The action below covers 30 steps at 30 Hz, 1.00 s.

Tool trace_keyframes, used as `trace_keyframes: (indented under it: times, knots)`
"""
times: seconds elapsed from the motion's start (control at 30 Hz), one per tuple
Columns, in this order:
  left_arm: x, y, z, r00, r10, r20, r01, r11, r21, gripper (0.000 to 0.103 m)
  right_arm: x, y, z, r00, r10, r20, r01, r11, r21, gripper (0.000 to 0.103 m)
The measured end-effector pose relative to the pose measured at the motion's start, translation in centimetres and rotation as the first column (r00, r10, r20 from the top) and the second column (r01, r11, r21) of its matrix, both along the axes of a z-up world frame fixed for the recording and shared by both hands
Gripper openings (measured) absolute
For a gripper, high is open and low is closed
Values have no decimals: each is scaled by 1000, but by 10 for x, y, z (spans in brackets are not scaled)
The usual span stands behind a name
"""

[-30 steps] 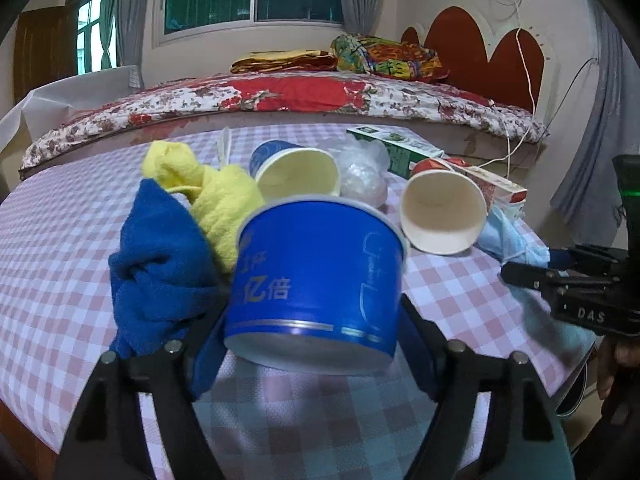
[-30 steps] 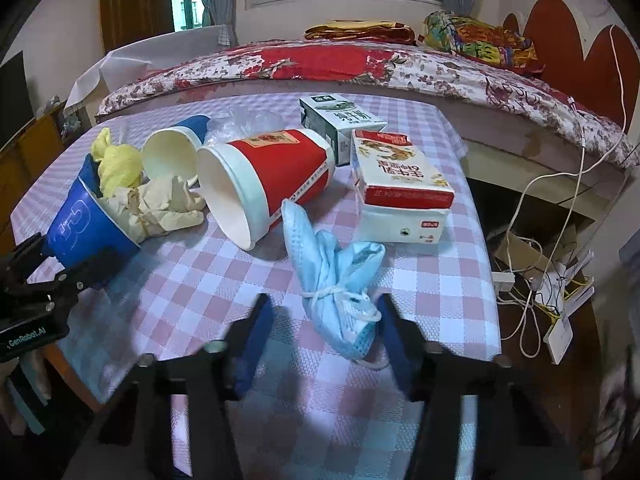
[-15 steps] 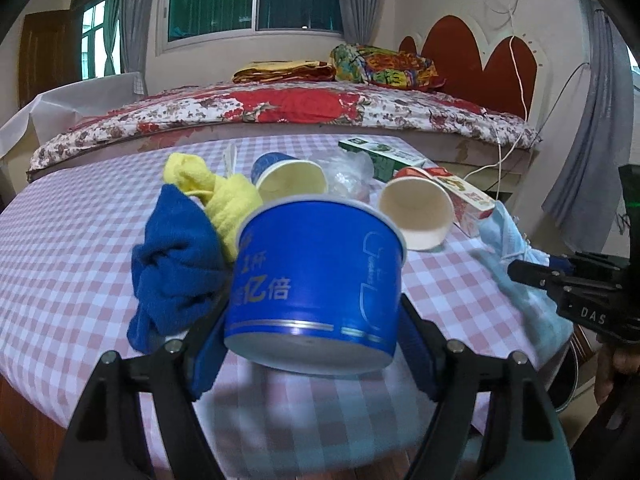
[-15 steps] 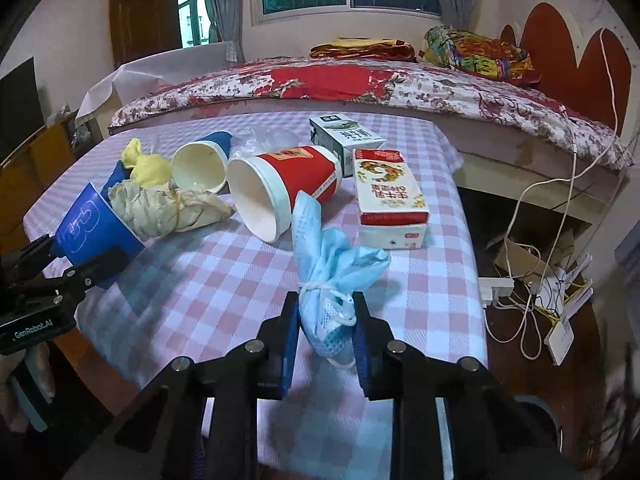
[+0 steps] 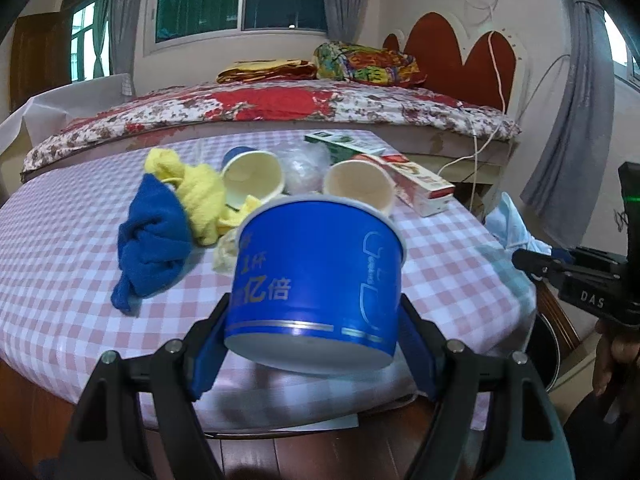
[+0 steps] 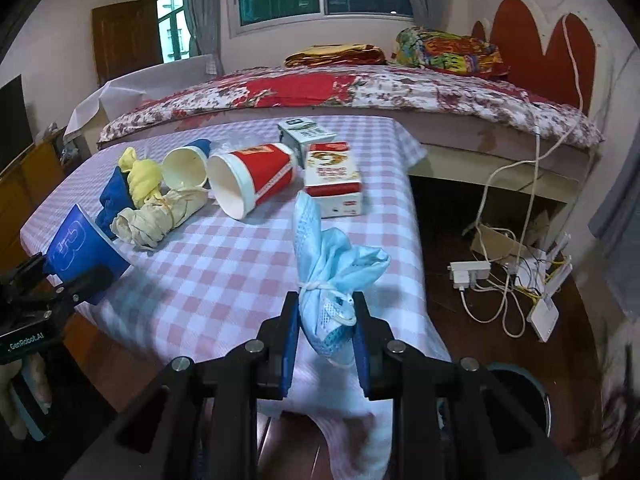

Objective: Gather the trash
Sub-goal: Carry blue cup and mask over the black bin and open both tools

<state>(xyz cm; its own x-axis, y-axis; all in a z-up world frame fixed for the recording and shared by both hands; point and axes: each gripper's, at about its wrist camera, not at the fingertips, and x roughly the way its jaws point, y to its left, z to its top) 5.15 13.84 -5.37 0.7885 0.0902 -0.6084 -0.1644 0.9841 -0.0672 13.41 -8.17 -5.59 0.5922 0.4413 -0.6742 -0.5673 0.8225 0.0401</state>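
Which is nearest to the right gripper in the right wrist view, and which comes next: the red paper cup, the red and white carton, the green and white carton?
From the right gripper:
1. Red and white carton, straight ahead.
2. Red paper cup, ahead and left, lying on its side; nearly level with the first, hard to rank.
3. Green and white carton, behind both.

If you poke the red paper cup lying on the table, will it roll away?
Probably. The red paper cup lies on its side on the pink checked tablecloth, so a nudge could start it rolling. It is wider at the mouth, so it would likely curve rather than go straight. It looks empty and thin-walled, so it is probably light and easy to crush.
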Motion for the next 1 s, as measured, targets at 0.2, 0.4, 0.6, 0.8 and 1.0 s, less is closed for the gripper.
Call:
trace_keyframes:
  times: [0.2, 0.4, 0.6, 0.8, 1.0]
  knots:
    - [11, -26, 6, 999, -53, 14, 52, 999, 8, 77, -8, -30, 7, 999, -52, 12, 51, 999, 13, 26]
    - [22, -54, 9, 993, -114, 20, 114, 993, 12, 77, -12, -60, 8, 995, -103, 16, 103, 995, 17, 26]
    - [33, -81, 8, 985, -170, 17, 170, 985, 9, 77, -13, -92, 6, 987, -160, 14, 160, 987, 15, 26]
    - [43, -114, 7, 971, -237, 6, 237, 971, 8, 77, -12, -129, -1, 974, -227, -1, 227, 974, 6, 26]
    - [53, -146, 5, 952, -305, -5, 305, 952, 8, 77, -15, -163, -11, 958, -285, -20, 285, 958, -8, 26]
